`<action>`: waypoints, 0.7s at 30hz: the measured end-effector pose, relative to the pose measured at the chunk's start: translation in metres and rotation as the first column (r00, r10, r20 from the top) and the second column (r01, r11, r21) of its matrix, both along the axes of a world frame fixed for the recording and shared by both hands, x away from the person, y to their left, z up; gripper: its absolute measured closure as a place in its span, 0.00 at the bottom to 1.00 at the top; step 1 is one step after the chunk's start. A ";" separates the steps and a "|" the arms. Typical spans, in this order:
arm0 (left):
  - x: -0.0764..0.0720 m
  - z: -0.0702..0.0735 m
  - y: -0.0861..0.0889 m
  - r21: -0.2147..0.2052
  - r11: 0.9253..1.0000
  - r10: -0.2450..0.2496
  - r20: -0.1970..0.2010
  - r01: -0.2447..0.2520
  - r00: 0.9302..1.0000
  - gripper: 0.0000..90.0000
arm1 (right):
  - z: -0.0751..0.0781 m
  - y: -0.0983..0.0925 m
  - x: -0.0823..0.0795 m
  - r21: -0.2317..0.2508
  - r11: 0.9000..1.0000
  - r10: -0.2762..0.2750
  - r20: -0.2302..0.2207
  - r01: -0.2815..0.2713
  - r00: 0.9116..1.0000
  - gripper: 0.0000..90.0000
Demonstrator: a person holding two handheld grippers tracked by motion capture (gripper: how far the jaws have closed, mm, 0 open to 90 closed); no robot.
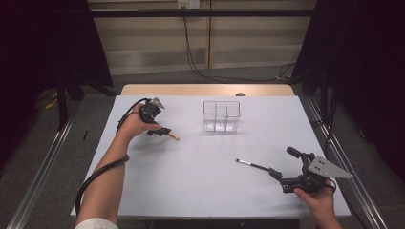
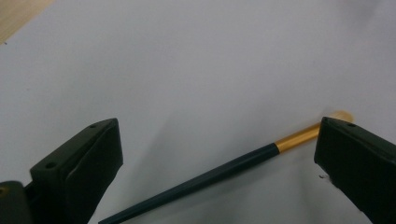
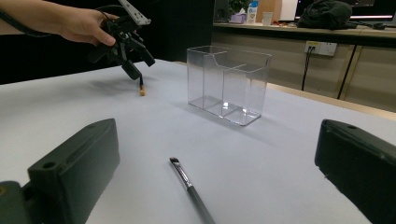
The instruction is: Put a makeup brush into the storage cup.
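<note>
In the high view, the left gripper (image 1: pixel 160 130) is at the left centre of the frame, low over the white table (image 1: pixel 191 181), with a gold-tipped brush (image 1: pixel 171 136) at its jaws, the gold end pointing to the right. A clear box (image 1: pixel 221 115) with compartments stands in the upper middle, empty as far as I can see. The right gripper (image 1: pixel 282 169) is at the lower right, jaws wide, and a thin black brush (image 1: pixel 252 165) lies just in front of it, its tip toward the frame centre. In the left gripper view, the jaws stand wide apart and the gold-tipped brush (image 2: pixel 219 175) lies on the table between them, running from the bottom centre up to the right jaw; its gold ferrule is just beside that jaw. In the right gripper view, the jaws are also wide, the black brush (image 3: pixel 191 191) lies on the table between them at the bottom centre, not touched. The clear box (image 3: pixel 229 84) stands behind it in the centre, and the left gripper (image 3: pixel 133 63) is at the upper left, held by a hand (image 3: pixel 86 25), with the brush's gold end (image 3: pixel 142 91) under it.
</note>
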State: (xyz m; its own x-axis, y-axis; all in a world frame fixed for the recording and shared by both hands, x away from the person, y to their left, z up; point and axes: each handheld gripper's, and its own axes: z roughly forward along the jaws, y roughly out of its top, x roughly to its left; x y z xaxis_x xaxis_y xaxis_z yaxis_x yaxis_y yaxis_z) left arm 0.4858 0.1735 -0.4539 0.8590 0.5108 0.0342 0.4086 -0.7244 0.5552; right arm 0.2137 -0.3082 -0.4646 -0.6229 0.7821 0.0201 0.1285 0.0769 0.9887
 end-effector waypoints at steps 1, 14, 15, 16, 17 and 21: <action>0.001 0.000 0.000 0.013 1.000 -0.012 -0.001 0.012 1.000 0.01 | 0.000 0.000 0.000 0.003 1.000 0.000 0.000 0.000 1.000 0.00; 0.001 0.001 -0.005 0.032 0.998 -0.055 -0.029 0.056 0.998 0.01 | 0.000 0.000 0.000 0.004 1.000 0.002 0.001 -0.002 1.000 0.00; 0.001 0.001 -0.005 0.032 0.998 -0.060 -0.030 0.061 0.998 0.01 | 0.000 0.000 0.000 0.004 1.000 0.002 0.001 -0.002 1.000 0.00; 0.000 0.001 -0.005 0.025 0.998 -0.064 -0.028 0.065 0.998 0.01 | 0.000 0.000 0.000 0.004 1.000 0.003 0.001 -0.003 1.000 0.00; 0.000 0.000 -0.005 0.029 0.997 -0.064 -0.035 0.065 0.997 0.01 | 0.000 0.000 0.000 0.004 1.000 0.004 0.001 -0.004 1.000 0.00; -0.001 -0.002 -0.006 0.059 0.995 -0.075 -0.040 0.077 0.996 0.01 | 0.000 0.000 0.000 0.002 1.000 0.006 0.001 -0.006 1.000 0.00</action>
